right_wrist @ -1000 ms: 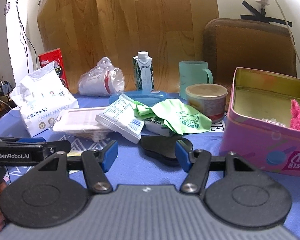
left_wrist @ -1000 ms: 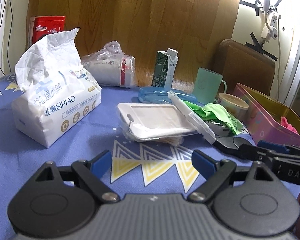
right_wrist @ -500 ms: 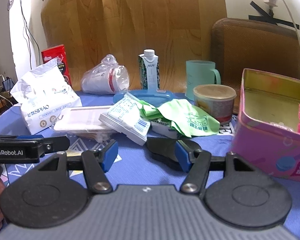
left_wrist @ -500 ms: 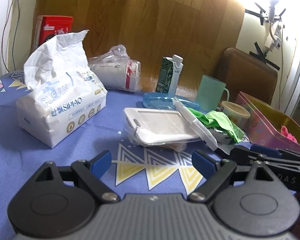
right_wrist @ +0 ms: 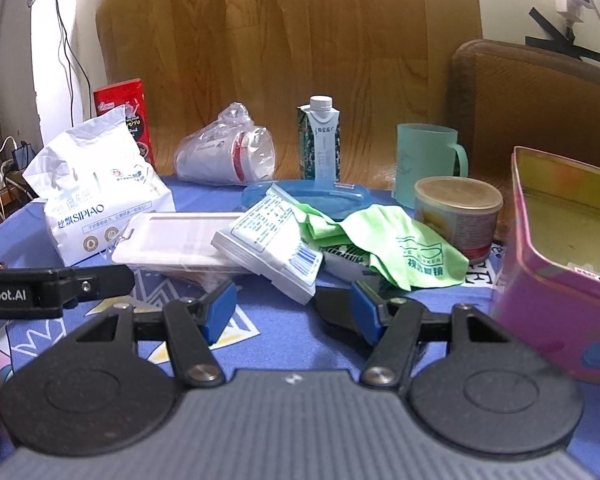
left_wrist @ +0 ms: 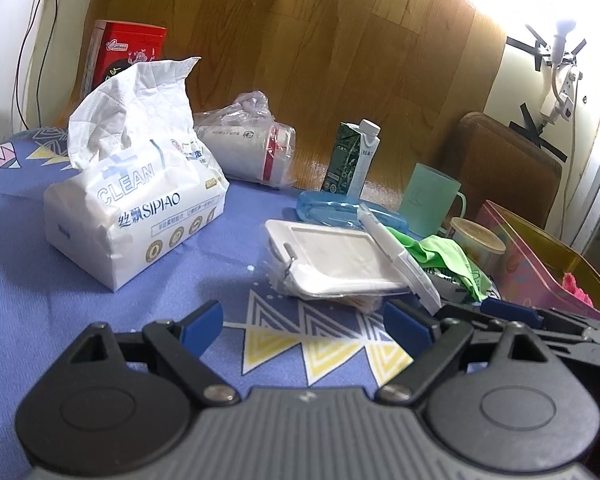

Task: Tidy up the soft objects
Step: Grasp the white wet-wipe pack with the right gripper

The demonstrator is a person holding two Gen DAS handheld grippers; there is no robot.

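Observation:
A green cloth lies crumpled over the clutter at mid-table. A white tissue pack stands to the left. At the right is an open pink tin; the left wrist view shows a pink fluffy thing inside it. My left gripper hovers open over the blue tablecloth, short of a white plastic case. My right gripper is open too, empty, just before a labelled white packet and the cloth.
Along the back stand a red box, bagged cups, a milk carton, a teal mug and a can. A blue lid and a black flat piece lie among the pile.
The right gripper has drifted left and nearer the pile; the tin slid toward the right edge and its pink contents left that view. The left view has rolled slightly.

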